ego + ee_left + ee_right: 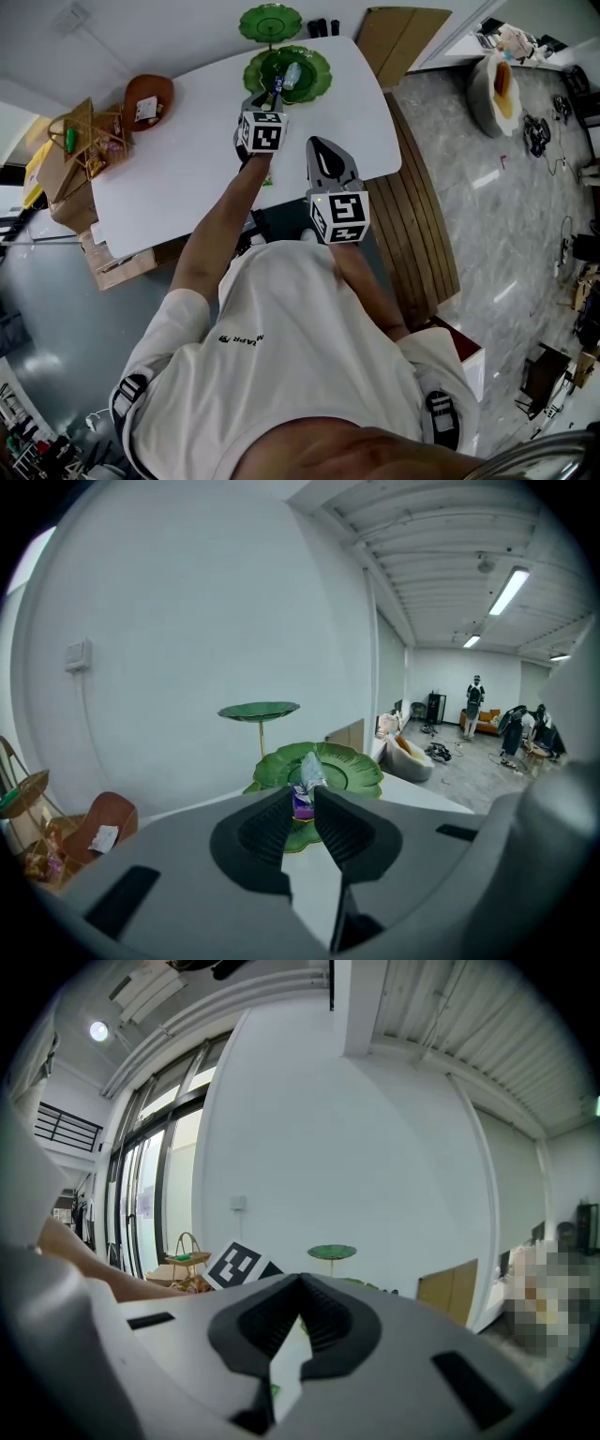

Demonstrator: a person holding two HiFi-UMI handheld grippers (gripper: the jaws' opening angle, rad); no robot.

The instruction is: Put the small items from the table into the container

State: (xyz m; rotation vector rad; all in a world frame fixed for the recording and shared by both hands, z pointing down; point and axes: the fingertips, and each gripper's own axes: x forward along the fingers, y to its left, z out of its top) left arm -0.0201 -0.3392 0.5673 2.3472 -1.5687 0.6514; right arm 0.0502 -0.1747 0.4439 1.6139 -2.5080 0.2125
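Your left gripper [302, 801] is pinched on a small wrapped packet [306, 782], gripping only its purple lower end, over the green leaf dish [361, 769] at the table's 12 o'clock edge. With so little between the tips, the packet could swivel or slip free. If you let go too far back, it may land on the table [187, 173] short of the rim. Its long axis stands near upright, with the crinkled silver end toward 12 and the purple end toward 6. Your right gripper [298, 1312] is closed with nothing in it, at 5 o'clock of the left.
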